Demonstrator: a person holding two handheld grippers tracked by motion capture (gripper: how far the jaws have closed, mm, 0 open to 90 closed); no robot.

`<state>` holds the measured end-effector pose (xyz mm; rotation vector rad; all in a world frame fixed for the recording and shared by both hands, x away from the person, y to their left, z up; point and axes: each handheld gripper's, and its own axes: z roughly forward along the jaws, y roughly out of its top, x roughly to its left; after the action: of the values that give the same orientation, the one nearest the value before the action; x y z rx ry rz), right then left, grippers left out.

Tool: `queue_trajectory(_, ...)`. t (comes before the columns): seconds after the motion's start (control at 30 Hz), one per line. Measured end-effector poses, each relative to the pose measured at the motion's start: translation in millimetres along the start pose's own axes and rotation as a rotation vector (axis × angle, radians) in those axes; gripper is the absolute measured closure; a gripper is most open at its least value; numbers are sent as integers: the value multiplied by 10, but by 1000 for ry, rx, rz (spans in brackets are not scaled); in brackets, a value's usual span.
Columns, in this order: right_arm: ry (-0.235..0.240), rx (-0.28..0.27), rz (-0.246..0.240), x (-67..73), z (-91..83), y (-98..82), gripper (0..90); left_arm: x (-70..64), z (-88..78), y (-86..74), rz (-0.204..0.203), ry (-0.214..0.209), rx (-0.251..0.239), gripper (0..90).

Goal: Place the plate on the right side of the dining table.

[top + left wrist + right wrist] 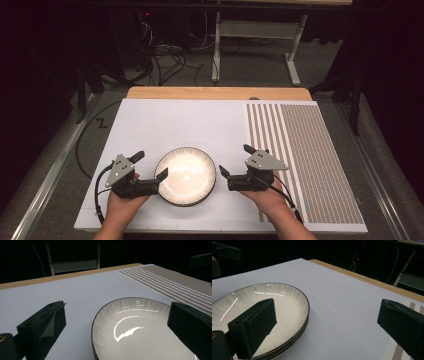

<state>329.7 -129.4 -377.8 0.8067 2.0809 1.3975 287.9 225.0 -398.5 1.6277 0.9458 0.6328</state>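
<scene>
A white sheet is seen laid over a wooden desk, whose bare wood shows along the far edge. A striped and checked mat is laid along the right edge of the desk, from far edge to near edge. The room beyond is dark; a white table frame and loose cables are made out on the grey floor past the far edge. A stack of white plates with a dark rim is set on the sheet near the middle of the near edge; layered rims are shown in the right gripper view. The left gripper is held just left of the stack, jaws spread wide, one jaw close to the rim, nothing held. The right gripper is held just right of the stack, over the mat's inner edge, jaws likewise wide and empty. Nothing is noted between either gripper and the plates.
</scene>
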Motion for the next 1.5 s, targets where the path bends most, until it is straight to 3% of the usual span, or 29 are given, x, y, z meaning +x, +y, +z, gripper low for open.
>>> queue_trajectory(0.4,14,19,-24,50,224,144,73,-4,13,-4,-6,-4,4,24)
queue_trajectory(0.9,87,52,22,139,273,-13,190,-47,29,7,23,-14,-2,12)
queue_trajectory(1.17,100,42,25,107,219,-45,338,-51,14,13,27,-16,-9,8)
queue_trajectory(1.27,123,50,54,59,199,-73,448,-51,18,16,18,-19,-13,8)
queue_trajectory(1.5,141,63,55,47,192,-94,537,-59,17,21,13,-23,-19,7)
